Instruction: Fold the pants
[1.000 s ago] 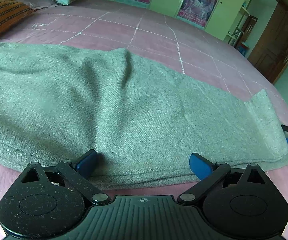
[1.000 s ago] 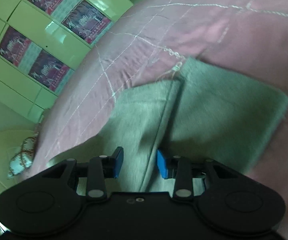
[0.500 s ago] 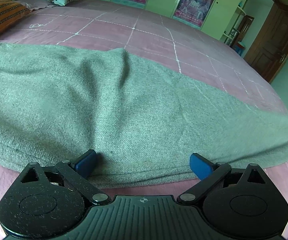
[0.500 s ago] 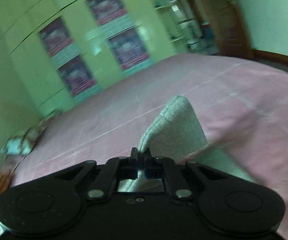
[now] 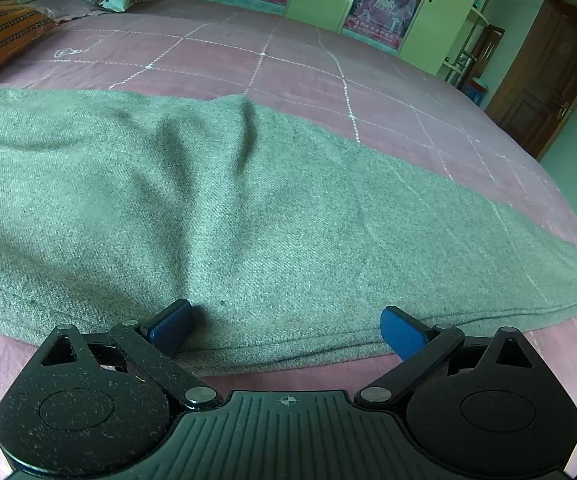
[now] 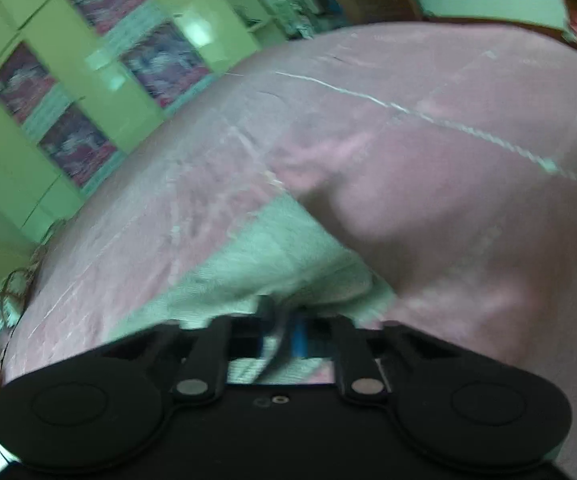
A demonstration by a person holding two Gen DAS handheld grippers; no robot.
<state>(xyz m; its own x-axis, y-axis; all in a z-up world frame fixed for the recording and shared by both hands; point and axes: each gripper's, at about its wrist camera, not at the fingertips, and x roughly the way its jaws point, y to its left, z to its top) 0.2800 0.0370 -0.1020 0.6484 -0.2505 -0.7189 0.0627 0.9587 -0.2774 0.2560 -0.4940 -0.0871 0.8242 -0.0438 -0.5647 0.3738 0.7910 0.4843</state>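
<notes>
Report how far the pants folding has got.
Done: the grey pants lie lengthwise on the pink bedspread, apparently one leg laid over the other, judging by the doubled near edge. In hand: the right gripper is shut on the pants' leg end, though that view is blurred; the left gripper is open at the near edge. Left: carrying the leg end over to fold them shorter.

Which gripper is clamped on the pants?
The right gripper: its jaws are pinched on the grey pants. The left gripper is wide open.
</notes>
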